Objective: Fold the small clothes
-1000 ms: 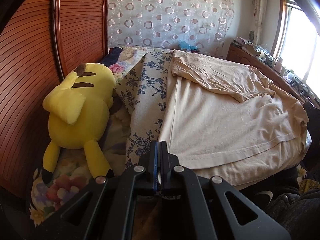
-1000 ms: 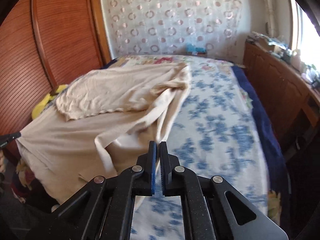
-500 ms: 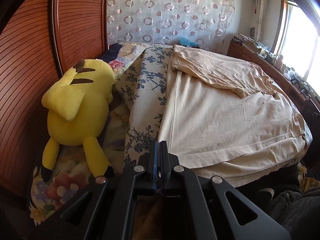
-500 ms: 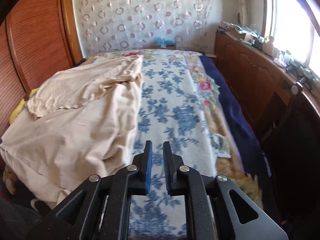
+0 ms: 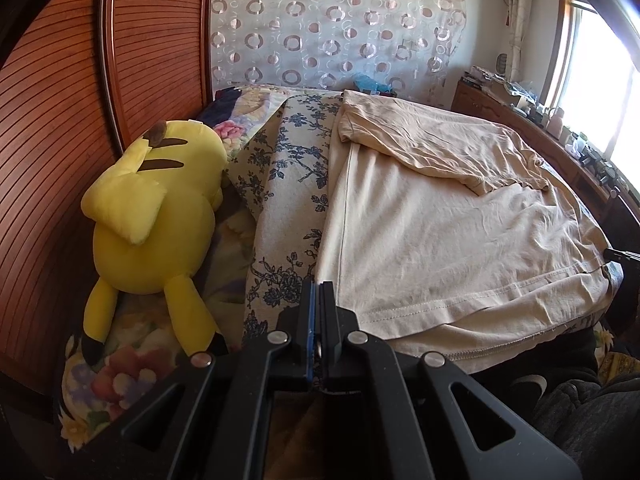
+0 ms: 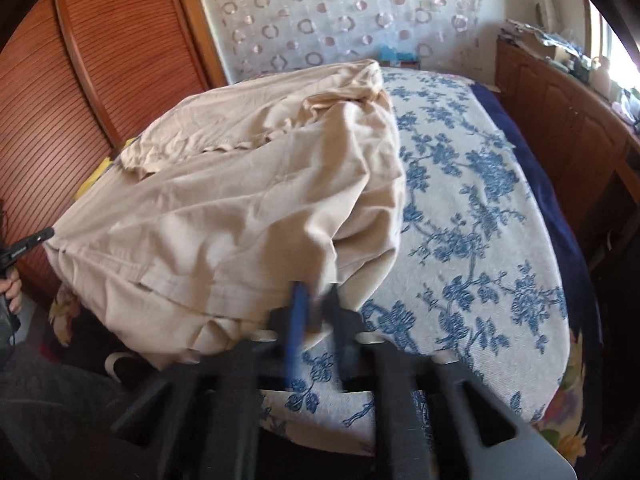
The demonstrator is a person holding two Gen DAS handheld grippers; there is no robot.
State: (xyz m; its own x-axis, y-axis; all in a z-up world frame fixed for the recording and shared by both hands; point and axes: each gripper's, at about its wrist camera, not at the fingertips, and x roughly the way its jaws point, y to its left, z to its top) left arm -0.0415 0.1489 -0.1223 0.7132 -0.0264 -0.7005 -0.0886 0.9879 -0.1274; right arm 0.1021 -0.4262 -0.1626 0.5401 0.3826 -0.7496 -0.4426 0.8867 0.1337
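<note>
A beige shirt (image 5: pixel 448 220) lies spread on the bed, its top part folded over. It also shows in the right wrist view (image 6: pixel 248 208), bunched along its right edge. My left gripper (image 5: pixel 319 286) is shut at the shirt's near left hem corner; whether cloth is pinched cannot be seen. In the right wrist view its tip (image 6: pixel 44 235) touches that corner. My right gripper (image 6: pixel 318 294) is blurred, its jaws slightly apart, at the shirt's near right hem, and nothing shows between them.
A blue-flowered white bedspread (image 6: pixel 472 240) covers the bed. A yellow plush toy (image 5: pixel 156 216) lies at the left by the wooden slatted wardrobe (image 5: pixel 60 120). A wooden cabinet (image 6: pixel 568 128) with clutter stands on the right under a window.
My right gripper let go, opened slightly, and swung back left toward the shirt's near hem. The shirt's right side has been pulled in. My left gripper stays shut and barely moves.
</note>
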